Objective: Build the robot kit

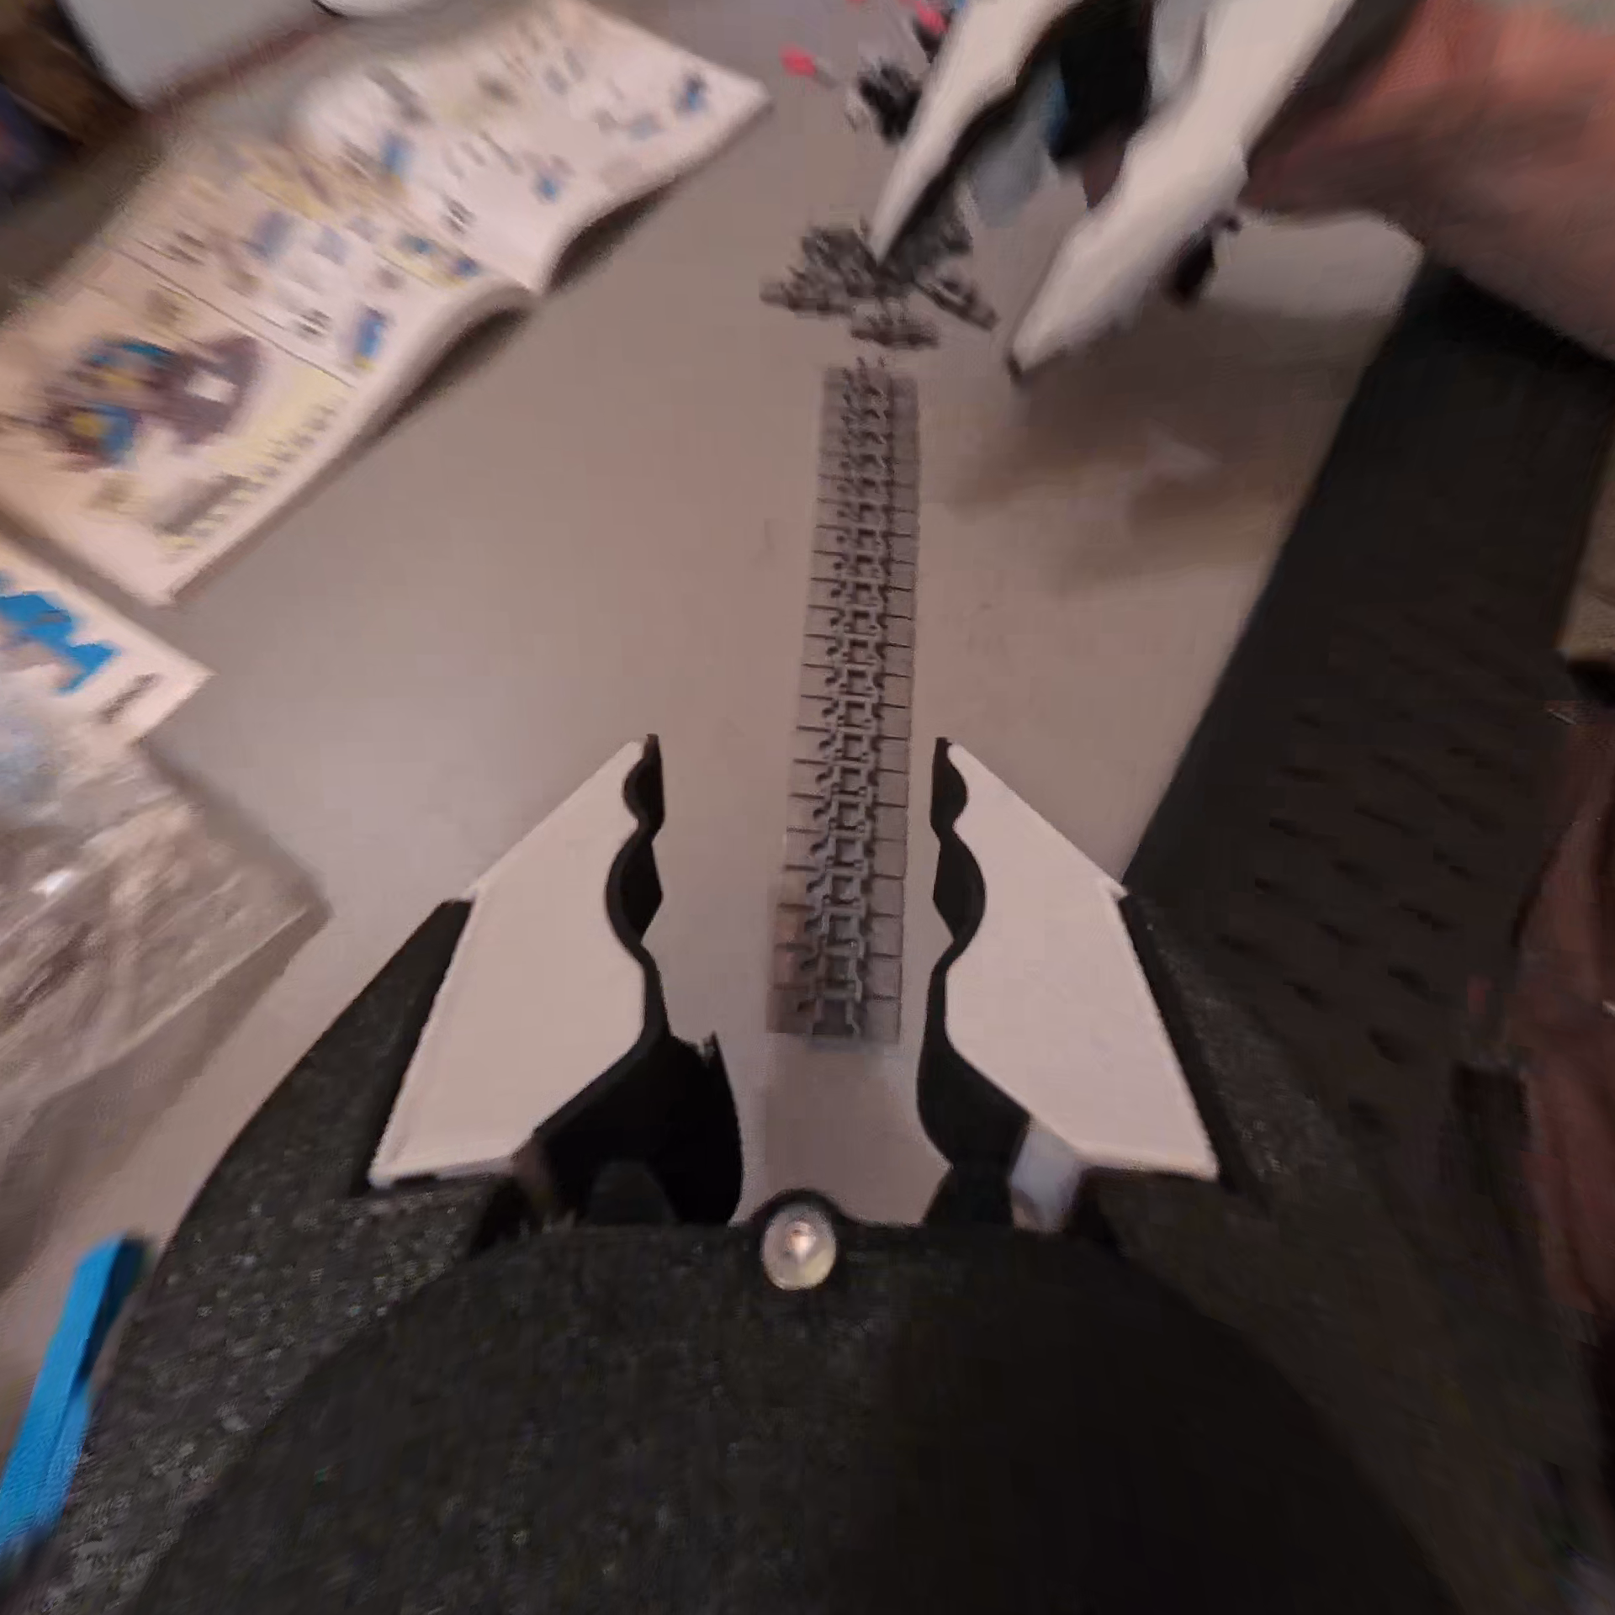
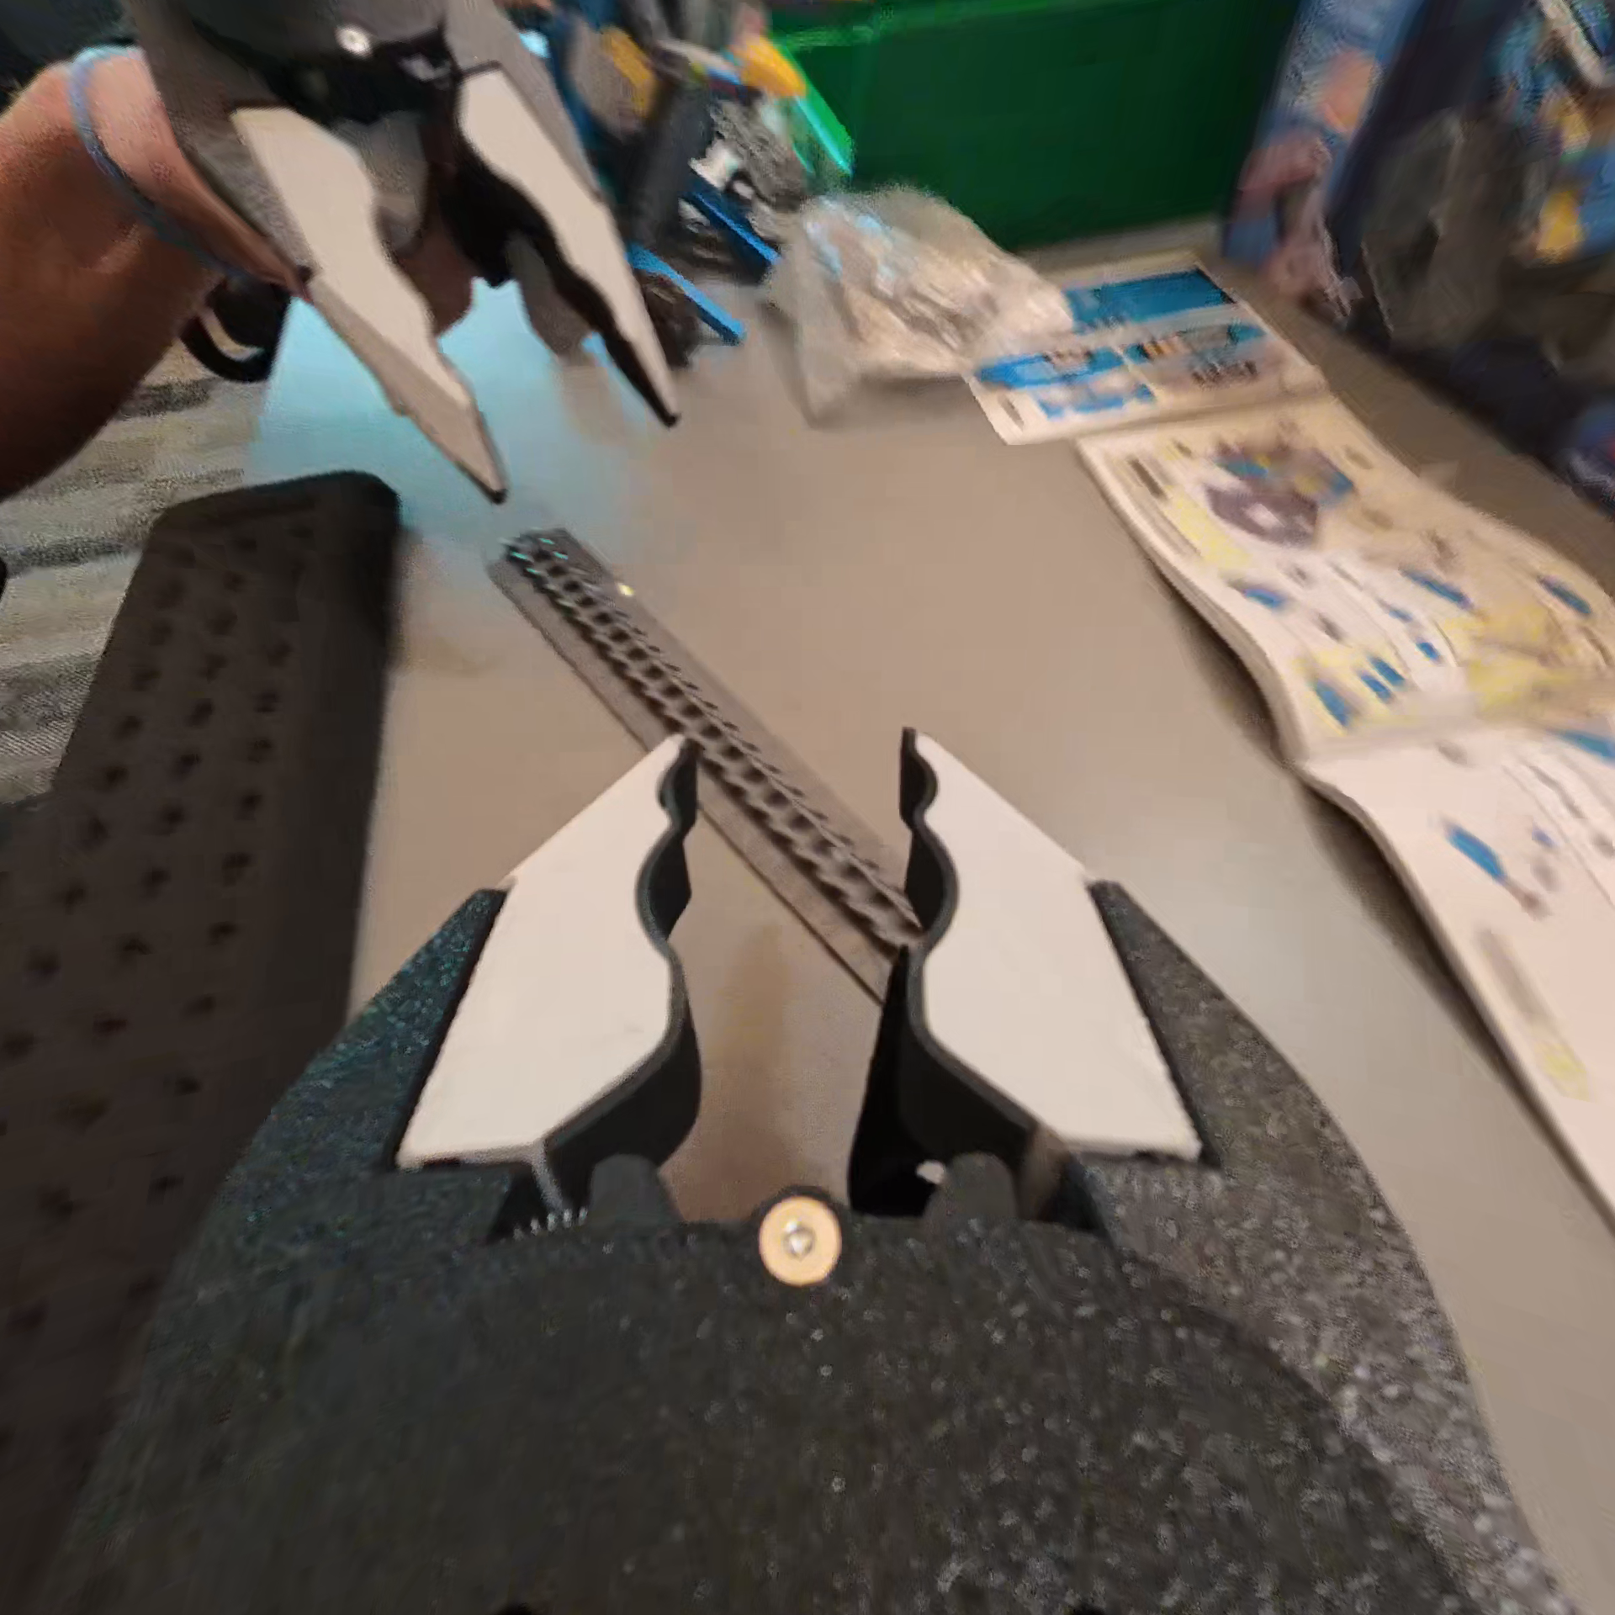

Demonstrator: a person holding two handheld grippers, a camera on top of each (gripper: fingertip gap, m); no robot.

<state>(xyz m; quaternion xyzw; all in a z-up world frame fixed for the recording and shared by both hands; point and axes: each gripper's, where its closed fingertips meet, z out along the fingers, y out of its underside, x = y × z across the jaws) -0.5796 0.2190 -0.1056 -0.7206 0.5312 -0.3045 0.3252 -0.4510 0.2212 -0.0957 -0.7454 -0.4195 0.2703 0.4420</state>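
We see a long grey track strip (image 1: 846, 699) of linked segments lying flat on the grey table (image 1: 524, 699). In the left wrist view its long axis runs straight away from the camera, near end between the fingers, far end pointing at a loose pile of small dark pieces (image 1: 874, 280). In the right wrist view the strip (image 2: 699, 725) crosses the frame diagonally, from lower right to upper left.

The left gripper (image 1: 793, 752) hangs above the near end with its fingers spread wide and nothing between them that they touch. The right gripper (image 2: 795, 743) is likewise spread wide and holds nothing; we cannot tell whether its right finger touches the strip or merely overlaps it.

Open table lies to the left of the strip, up to an open instruction booklet (image 1: 350, 262). On the other side a black perforated mat (image 1: 1363, 699) runs along the table edge, near the strip but apart from it. Clear plastic bags (image 1: 114, 874) lie beside the booklet.

Both views are motion-blurred. The booklet pages, the pile's single pieces and the coloured items at the far edge cannot be made out. A hand (image 1: 1486, 131) is cut off at the frame corner.
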